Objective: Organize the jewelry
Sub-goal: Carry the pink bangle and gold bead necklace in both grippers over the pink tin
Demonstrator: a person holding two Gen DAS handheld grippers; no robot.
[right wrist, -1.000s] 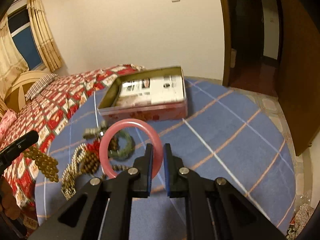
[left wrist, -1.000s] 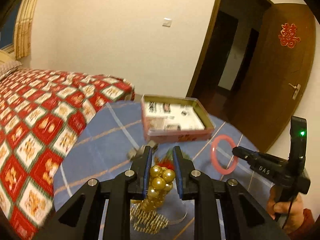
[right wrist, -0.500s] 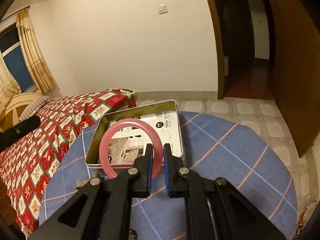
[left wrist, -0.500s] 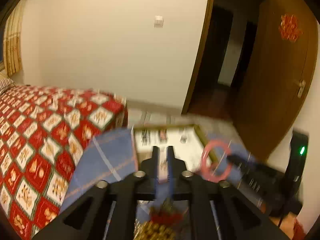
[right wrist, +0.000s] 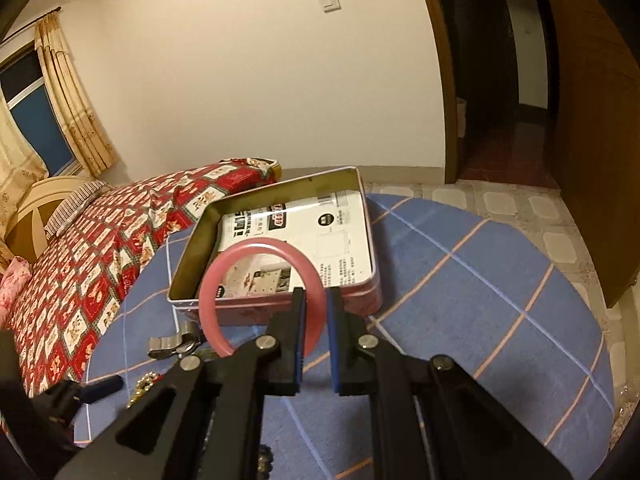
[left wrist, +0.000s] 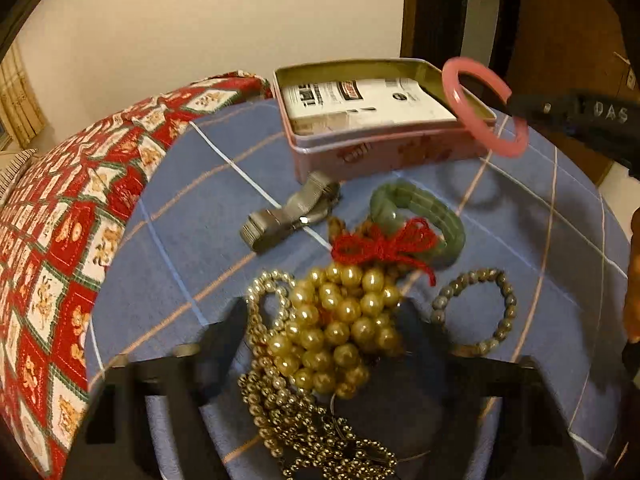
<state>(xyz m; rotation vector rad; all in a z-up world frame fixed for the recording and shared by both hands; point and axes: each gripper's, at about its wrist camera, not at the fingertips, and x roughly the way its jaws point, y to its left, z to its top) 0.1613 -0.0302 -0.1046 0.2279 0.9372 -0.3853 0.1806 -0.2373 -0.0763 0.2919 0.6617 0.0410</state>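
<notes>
In the left wrist view a cluster of gold pearl beads (left wrist: 340,332) lies on the jewelry heap on the blue checked table (left wrist: 192,208). My left gripper (left wrist: 326,320) points down at it. Its jaws are opening, blurred, one either side of the cluster and not clamping it. My right gripper (right wrist: 316,308) is shut on a pink bangle (right wrist: 260,296) and holds it upright over the near edge of the open pink tin (right wrist: 280,184). The same pink bangle (left wrist: 456,92) hangs at the tin's (left wrist: 384,152) right corner in the left view. White printed paper lines the tin.
A green bracelet (left wrist: 420,208), red yarn tassel (left wrist: 384,244), grey bead bracelet (left wrist: 472,308), grey bow clip (left wrist: 288,216) and fine gold bead chain (left wrist: 288,420) lie on the table. A red patchwork bed (left wrist: 60,220) borders the left; a brown door (right wrist: 592,160) stands right.
My left gripper swung up, then dropped over the heap with wider jaws; the pearl cluster it pinched now rests there. My right gripper carried the bangle from the heap to the tin.
</notes>
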